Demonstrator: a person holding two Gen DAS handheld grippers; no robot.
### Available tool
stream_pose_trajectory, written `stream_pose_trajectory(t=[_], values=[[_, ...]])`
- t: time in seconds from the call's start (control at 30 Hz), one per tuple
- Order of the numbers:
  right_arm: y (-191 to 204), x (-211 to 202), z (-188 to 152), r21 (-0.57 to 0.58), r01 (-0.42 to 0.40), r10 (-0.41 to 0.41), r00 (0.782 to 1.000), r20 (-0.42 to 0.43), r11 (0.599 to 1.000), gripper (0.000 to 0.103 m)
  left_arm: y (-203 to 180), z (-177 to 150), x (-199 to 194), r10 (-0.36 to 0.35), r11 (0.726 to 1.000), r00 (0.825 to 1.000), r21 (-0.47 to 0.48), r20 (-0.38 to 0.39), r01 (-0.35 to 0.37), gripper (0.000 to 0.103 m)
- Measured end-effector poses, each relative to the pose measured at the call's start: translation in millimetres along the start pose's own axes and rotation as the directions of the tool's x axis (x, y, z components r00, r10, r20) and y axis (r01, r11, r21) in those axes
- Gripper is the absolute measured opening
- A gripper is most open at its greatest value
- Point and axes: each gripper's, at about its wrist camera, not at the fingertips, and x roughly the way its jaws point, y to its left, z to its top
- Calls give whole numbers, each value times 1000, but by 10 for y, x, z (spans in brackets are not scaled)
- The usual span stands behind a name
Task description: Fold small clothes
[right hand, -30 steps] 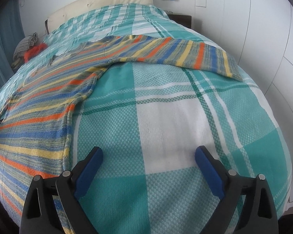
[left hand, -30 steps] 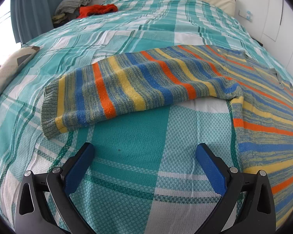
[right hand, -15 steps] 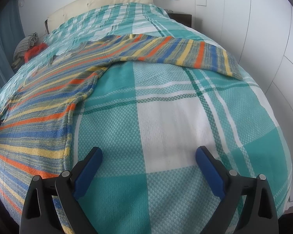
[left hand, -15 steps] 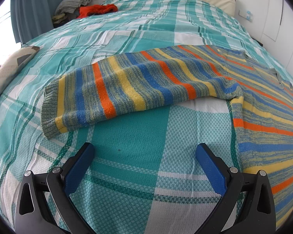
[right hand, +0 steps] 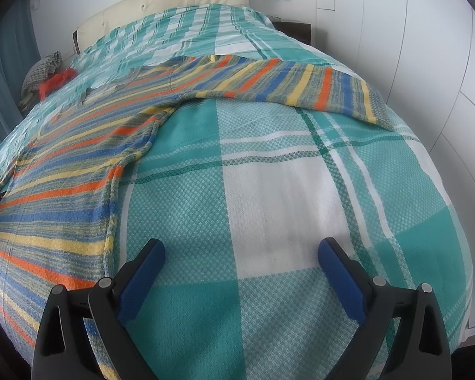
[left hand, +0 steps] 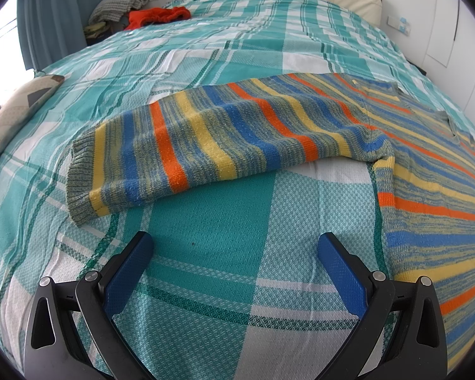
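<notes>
A striped knit sweater in blue, orange, yellow and grey lies spread flat on the bed. In the left wrist view its left sleeve stretches out to the left, cuff nearest, and the body fills the right side. My left gripper is open and empty just short of that sleeve. In the right wrist view the sweater's body lies at the left and the other sleeve reaches right across the bed. My right gripper is open and empty over the bare bedspread.
The bed has a teal and white checked spread. A red garment and a grey checked pile sit at the far left near the curtain. A patterned cushion lies at the left edge. White cupboards stand right of the bed.
The right gripper has drifted slightly closer over the bedspread. The left gripper and the sweater have not moved.
</notes>
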Motion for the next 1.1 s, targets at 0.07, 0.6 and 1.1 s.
stream_pose_trajectory(t=[0.07,0.6,1.1], values=[[1,3,1,0,0,0,1000,0,1000,97,0,0,0,0,1000,1000,0,0,0,103],[2,-2,-3,0,1,-1,1000,0,1000,98,2,0,1,0,1000,1000,0,0,0,103],[8,-3,-5,-1,2,-2,1000,1,1000,99,1,0,1,0,1000,1000,0,0,0,103]])
